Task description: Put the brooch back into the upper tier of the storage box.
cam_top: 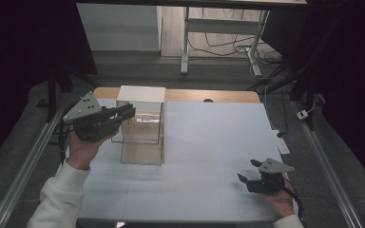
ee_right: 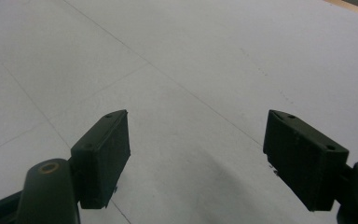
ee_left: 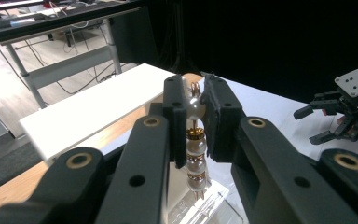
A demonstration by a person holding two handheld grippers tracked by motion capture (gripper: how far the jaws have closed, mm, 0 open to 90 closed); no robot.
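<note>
Right gripper (cam_top: 253, 176) first, nearest to me: it rests low at the near right of the table (cam_top: 209, 142), jaws standing wide apart, nothing between them but bare white surface. Idle, I judge.

Farther off on the left, my left gripper (cam_top: 123, 113) is raised beside the clear box (cam_top: 141, 135), jaws drawn together on a pearl earring (ee_left: 196, 144). In the left gripper view the piece hangs upright between the pads (ee_left: 216, 116): a large pearl at the top is what the pads pinch, with a small gold ring above it, and a string of smaller pearls and gold spacers dangles free below, over the open top of the box. The white lid (cam_top: 141, 93) sits at the box's far edge.

Handling, as I judge it: very light, small and hard, with round glossy beads that would squirt out of a loose pinch. The dangling links are likely thin and could bend or snag on the box rim. Best hold is where it is now, square across the big pearl, pads centred, pressure modest. I would move slowly so that the lower string does not swing against the clear wall.
</note>
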